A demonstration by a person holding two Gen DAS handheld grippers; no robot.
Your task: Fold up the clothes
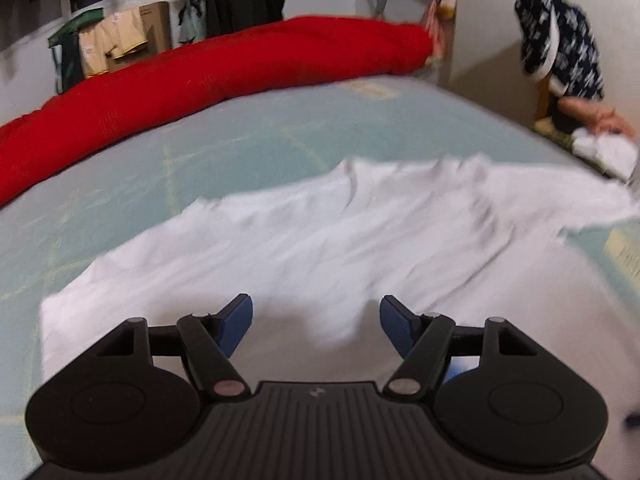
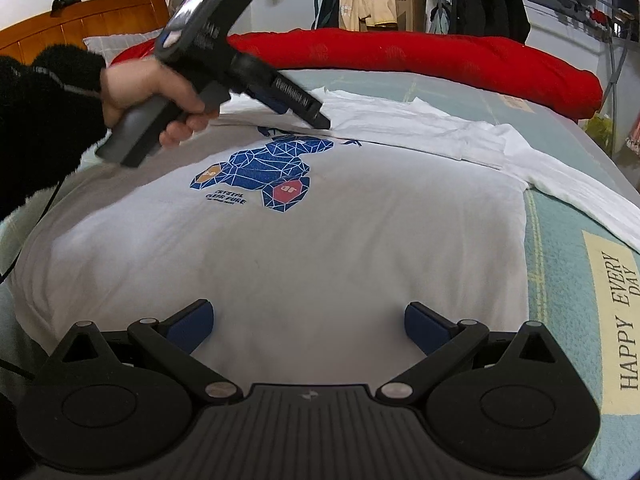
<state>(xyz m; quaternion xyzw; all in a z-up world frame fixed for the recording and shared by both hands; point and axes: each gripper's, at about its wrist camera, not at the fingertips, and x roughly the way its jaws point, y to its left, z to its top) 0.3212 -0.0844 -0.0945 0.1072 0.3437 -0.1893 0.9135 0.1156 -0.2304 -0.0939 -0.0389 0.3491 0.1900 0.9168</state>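
White T-shirt (image 2: 280, 248) lies spread flat on the bed (image 2: 560, 248), blue geometric print face up, far side and sleeve already turned over into a rumpled strip. Red duvet (image 2: 420, 56) bunched along the far edge of the bed, apart from the shirt

Left gripper (image 1: 316, 320): jaws wide, nothing between them, low over white cloth; view blurred, contact cannot be told. From the right view its tip sits at the folded edge above the print

Right gripper (image 2: 308, 320): jaws wide, empty, over the near hem

Handling (judgement): thin cotton, light, limp, no stiffness; will sag and crease wherever unsupported and drag on the bedsheet. Best pinched at hem corners or a shoulder seam, both layers caught together, one gripper per corner, lifted evenly so the fold line stays straight
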